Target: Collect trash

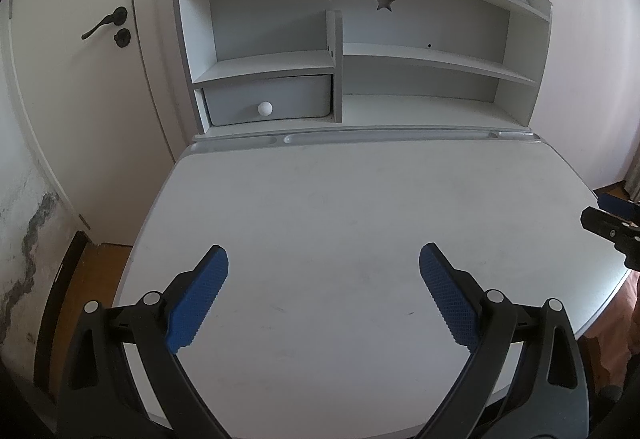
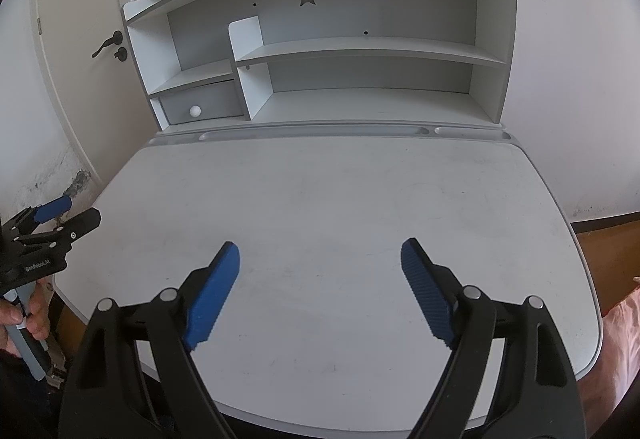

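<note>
No trash shows in either view. My left gripper [image 1: 324, 259] is open and empty, its blue pads spread wide above the near part of the white desk top [image 1: 340, 191]. My right gripper [image 2: 320, 251] is also open and empty, above the near middle of the same desk top [image 2: 340, 191]. The right gripper's tip shows at the right edge of the left wrist view [image 1: 608, 219]. The left gripper shows at the left edge of the right wrist view [image 2: 60, 215], held in a hand beside the desk's left edge.
A grey-white shelf unit [image 1: 360, 51] stands at the back of the desk, with a small drawer with a white knob [image 1: 265, 108]. A pen groove [image 1: 392, 137] runs along the desk's back edge. A white door [image 1: 80, 79] is at left, wooden floor below.
</note>
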